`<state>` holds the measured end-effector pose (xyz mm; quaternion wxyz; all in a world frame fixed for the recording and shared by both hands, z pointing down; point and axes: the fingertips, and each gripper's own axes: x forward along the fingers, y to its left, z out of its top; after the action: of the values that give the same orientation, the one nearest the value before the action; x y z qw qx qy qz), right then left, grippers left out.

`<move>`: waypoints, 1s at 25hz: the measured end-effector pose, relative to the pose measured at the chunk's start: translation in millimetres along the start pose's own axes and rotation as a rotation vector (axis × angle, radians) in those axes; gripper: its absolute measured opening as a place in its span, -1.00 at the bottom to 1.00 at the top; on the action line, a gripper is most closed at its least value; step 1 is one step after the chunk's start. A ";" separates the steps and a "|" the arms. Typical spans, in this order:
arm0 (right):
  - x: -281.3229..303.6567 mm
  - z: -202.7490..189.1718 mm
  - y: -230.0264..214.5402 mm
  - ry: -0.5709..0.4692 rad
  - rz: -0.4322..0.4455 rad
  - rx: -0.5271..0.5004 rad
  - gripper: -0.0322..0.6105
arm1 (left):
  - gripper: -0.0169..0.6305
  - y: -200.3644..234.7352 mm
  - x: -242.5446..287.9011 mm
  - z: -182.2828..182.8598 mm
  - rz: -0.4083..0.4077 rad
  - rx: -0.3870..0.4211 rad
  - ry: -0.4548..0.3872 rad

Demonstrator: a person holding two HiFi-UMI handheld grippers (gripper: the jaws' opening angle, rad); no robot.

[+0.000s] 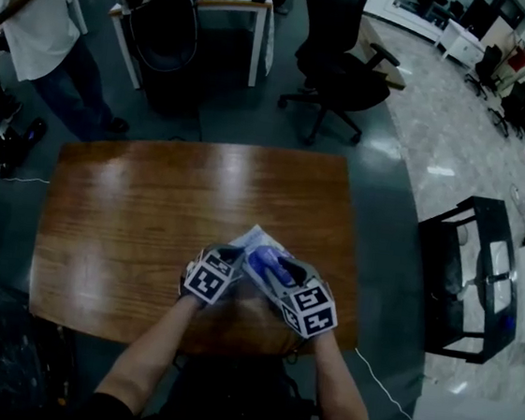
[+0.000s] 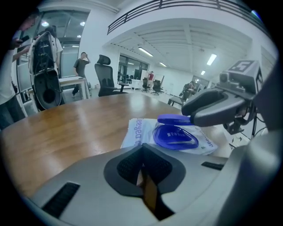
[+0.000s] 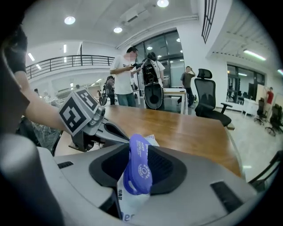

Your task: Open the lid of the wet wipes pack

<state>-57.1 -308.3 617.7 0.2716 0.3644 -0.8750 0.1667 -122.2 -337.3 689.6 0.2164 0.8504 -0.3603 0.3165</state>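
The wet wipes pack lies flat just ahead of the left hand-held gripper and partly under the right hand-held gripper, between the two tools. Its blue lid stands upright between the right hand-held gripper's jaws, which are clamped on it. From the left gripper view the lid is lifted clear of the blue oval rim on top of the pack. The left hand-held gripper's jaws are drawn together at the tips, with only a thin slit below them. It may be nipping the pack's near edge, but that edge is hidden behind the gripper's body.

Pack and both tools sit at the near edge of a brown wooden bench, the rest of it stretching away beyond the jaws. Past the bench is a grey floor, a black office chair ahead and a standing person ahead and to the left of the left tool.

There is one pack, one lid, two hand-held grippers and one bench.
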 end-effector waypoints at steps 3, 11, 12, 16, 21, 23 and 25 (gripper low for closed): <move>-5.0 9.1 -7.8 -0.033 -0.034 -0.041 -0.57 | -0.97 1.2 -3.3 2.6 0.002 -0.005 -0.011; -11.8 19.2 -45.0 -0.046 -0.148 -0.066 -0.69 | -0.97 0.4 -17.5 2.5 0.016 -0.016 -0.018; -10.8 19.3 -50.8 -0.046 -0.161 -0.066 -0.69 | -0.97 0.9 -19.4 4.5 0.019 -0.022 -0.024; -5.3 16.5 -70.0 -0.051 -0.215 -0.055 -0.69 | -0.97 -0.6 -27.6 9.6 0.026 -0.042 -0.047; -4.5 15.2 -86.9 -0.061 -0.303 -0.029 -0.64 | -0.97 -3.3 -40.6 14.9 0.029 -0.064 -0.073; -9.0 14.8 -90.5 -0.066 -0.332 -0.010 -0.56 | -0.97 -5.1 -47.9 18.4 0.027 -0.072 -0.090; -15.5 16.2 -90.6 -0.081 -0.356 0.013 -0.51 | -0.97 -7.0 -56.8 24.3 0.023 -0.075 -0.115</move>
<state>12.3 -369.2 604.0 0.2591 0.5216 -0.8058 0.1067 -138.3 -320.2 632.1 0.2235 0.8542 -0.3935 0.2560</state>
